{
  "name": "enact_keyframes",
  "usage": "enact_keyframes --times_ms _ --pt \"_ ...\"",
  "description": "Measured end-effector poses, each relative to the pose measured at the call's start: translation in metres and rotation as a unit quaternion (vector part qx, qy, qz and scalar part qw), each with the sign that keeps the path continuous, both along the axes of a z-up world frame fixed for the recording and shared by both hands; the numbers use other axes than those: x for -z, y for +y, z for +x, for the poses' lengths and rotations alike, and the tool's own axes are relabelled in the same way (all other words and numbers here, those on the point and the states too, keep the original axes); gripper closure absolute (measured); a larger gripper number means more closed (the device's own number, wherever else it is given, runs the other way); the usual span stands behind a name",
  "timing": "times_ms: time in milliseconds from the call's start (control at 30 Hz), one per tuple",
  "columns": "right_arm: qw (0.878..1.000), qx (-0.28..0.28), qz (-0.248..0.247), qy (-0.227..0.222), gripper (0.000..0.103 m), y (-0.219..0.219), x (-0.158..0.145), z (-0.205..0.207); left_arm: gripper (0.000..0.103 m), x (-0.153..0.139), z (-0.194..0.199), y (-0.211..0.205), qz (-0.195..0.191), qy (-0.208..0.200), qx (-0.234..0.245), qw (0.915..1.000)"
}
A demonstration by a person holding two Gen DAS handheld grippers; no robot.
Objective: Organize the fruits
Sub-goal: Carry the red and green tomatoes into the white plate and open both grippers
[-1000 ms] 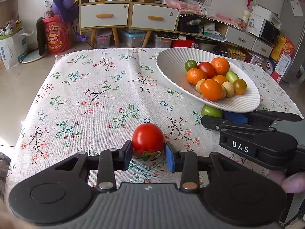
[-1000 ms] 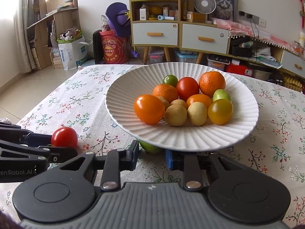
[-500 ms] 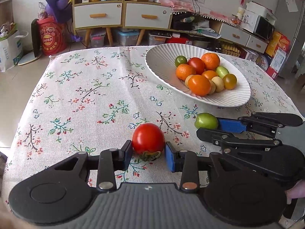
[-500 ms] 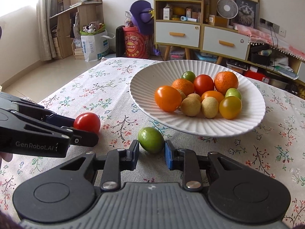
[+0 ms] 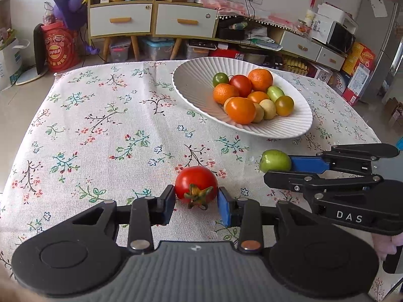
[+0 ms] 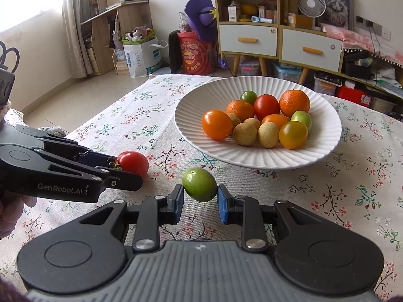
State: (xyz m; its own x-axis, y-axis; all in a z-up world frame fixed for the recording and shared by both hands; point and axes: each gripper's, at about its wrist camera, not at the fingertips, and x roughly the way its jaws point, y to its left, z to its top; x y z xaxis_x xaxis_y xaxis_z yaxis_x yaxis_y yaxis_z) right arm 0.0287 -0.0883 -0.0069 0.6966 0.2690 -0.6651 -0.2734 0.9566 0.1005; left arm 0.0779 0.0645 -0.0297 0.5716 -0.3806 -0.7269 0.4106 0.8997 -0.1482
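Observation:
My left gripper (image 5: 196, 202) is shut on a red tomato (image 5: 196, 185), stem end toward the camera, held just above the floral tablecloth; the tomato also shows in the right wrist view (image 6: 133, 163). My right gripper (image 6: 199, 201) is shut on a green fruit (image 6: 199, 184), which also shows in the left wrist view (image 5: 274, 161). A white ribbed bowl (image 6: 325, 146) beyond both grippers holds several oranges, tomatoes and small yellow and green fruits. The bowl also shows in the left wrist view (image 5: 191, 88).
The floral tablecloth (image 5: 100, 130) covers the table, bare to the left of the bowl. The right gripper's body (image 5: 347, 193) sits close to the right of my left gripper. Drawers, shelves and clutter stand beyond the table's far edge.
Both grippers have pulled back from the bowl and lifted with their fruit. The green fruit came out from under the bowl's near rim in the right gripper.

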Motion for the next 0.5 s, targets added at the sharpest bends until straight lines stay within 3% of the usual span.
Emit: enact_keyframes --times_ms 500 --pt "0.999 0.011 0.032 -0.026 0.078 -0.027 -0.018 -0.01 0.068 -0.015 -0.006 -0.019 -0.025 -0.01 0.004 0.9996"
